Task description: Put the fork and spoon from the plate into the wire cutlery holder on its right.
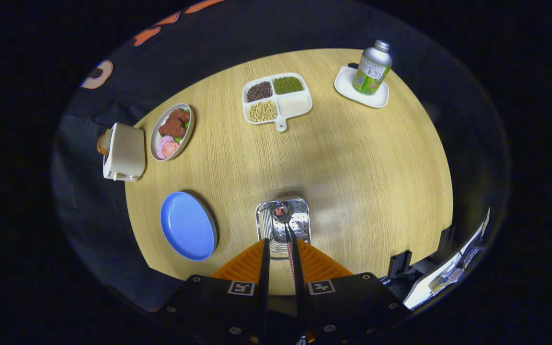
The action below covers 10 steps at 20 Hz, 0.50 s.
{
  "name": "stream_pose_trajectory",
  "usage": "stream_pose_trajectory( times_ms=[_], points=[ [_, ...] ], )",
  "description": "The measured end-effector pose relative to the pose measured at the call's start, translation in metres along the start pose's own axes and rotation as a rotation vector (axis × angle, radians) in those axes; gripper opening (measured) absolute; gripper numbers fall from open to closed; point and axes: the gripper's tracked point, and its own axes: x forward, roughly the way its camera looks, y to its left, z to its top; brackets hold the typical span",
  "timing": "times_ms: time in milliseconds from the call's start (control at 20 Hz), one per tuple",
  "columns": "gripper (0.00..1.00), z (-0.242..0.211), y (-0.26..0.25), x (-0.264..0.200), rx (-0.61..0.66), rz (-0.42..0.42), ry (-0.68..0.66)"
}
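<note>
I look straight down on a metal wire cutlery holder (304,207) that stands on the round wooden table (367,167), just ahead of my fingertips. My gripper (279,242) hangs over it with its fingers close together, shut on the handle of a spoon (281,212). The spoon's bowl points down into the holder. A fork (266,224) stands in the holder's left side, tines up. To the left of the holder lies a blue plate (187,225) with nothing on it.
Beyond the plate are a white toaster (123,152) with bread and an oval dish of meat (171,132). Farther back sits a divided dish of beans (276,98). A bottle (373,67) stands on a white coaster (350,88). Papers (448,280) lie off the table's near right edge.
</note>
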Motion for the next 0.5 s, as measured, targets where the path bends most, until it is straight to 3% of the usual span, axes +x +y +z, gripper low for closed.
stream_pose_trajectory(
  times_ms=[250, 500],
  points=[
    [0.40, 0.030, 0.002, -0.039, 0.030, 0.007, -0.250],
    [0.68, 0.067, 0.018, -0.094, 0.000, 0.049, -0.547]
  ],
)
